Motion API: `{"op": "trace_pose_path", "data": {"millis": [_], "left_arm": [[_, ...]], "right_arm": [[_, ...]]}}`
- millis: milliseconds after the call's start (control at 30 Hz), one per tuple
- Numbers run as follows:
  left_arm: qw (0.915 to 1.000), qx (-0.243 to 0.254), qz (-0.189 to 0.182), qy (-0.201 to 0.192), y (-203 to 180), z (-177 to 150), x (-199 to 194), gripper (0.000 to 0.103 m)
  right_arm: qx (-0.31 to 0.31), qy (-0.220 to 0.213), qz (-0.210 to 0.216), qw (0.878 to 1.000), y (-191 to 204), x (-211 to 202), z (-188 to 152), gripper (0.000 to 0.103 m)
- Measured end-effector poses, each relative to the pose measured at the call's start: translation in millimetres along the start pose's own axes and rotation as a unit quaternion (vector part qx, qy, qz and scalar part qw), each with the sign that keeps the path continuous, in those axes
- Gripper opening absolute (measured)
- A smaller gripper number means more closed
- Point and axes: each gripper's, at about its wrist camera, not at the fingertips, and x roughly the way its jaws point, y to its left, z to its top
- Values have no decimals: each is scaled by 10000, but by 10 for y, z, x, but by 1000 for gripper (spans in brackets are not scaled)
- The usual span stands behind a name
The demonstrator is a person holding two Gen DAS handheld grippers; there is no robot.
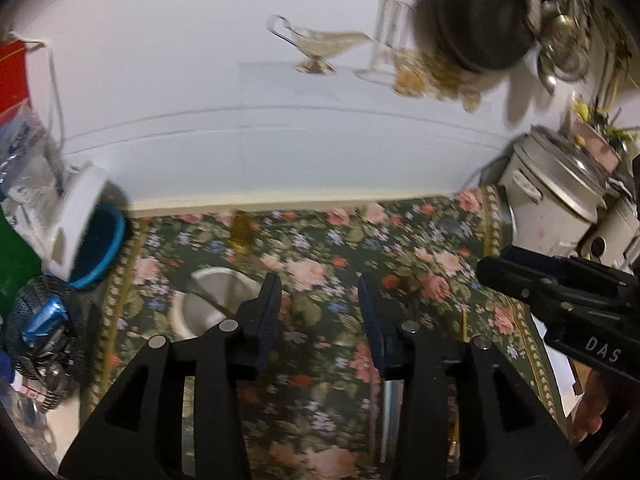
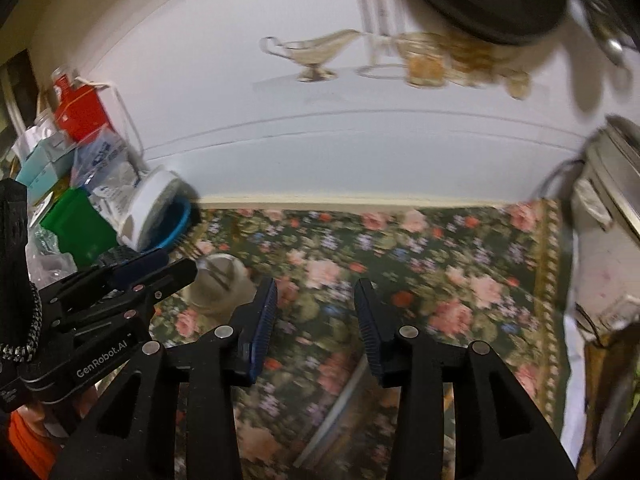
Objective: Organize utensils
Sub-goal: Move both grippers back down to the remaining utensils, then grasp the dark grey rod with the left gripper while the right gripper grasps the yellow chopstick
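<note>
Left wrist view: the left hand-held gripper (image 1: 318, 312) has its jaws apart with nothing between them, hanging over the floral tabletop (image 1: 320, 240). A white cup (image 1: 212, 304) just left of it already has a utensil handle leaning inside, and a knife (image 1: 387, 408) lies flat near the right finger.

Right wrist view: the right hand-held gripper (image 2: 316, 316) is empty too, jaws apart. A long utensil (image 2: 340, 404) lies loose under it, blurry. So I'd say partly done, at least this one left.
</note>
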Motion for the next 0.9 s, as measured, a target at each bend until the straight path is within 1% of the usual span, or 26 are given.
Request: {"op": "trace_pose_path", "data": {"millis": [133, 233, 367, 500, 600, 733, 900], "left_arm": [[9995, 155, -88, 274, -266, -140, 229, 40], [9983, 224, -125, 530, -419, -260, 418, 40], [9952, 273, -185, 921, -594, -455, 695, 40], [9912, 316, -246, 1264, -709, -655, 906, 40], [9874, 390, -228, 1514, -784, -800, 1064, 40], [9842, 437, -268, 1693, -836, -916, 1154, 40], [9817, 527, -421, 1779, -914, -975, 1185, 40]], "right_arm": [[199, 124, -201, 9995, -336, -44, -136, 37], [393, 299, -336, 9982, -607, -15, -278, 37], [673, 698, -526, 9939, -978, 145, -540, 37], [888, 1133, -567, 9880, -1224, 350, -798, 37], [1001, 1414, -494, 9836, -1308, 506, -981, 37], [1009, 1702, -389, 9795, -1306, 682, -1183, 37], [880, 1840, -348, 9784, -1209, 801, -1307, 37]]}}
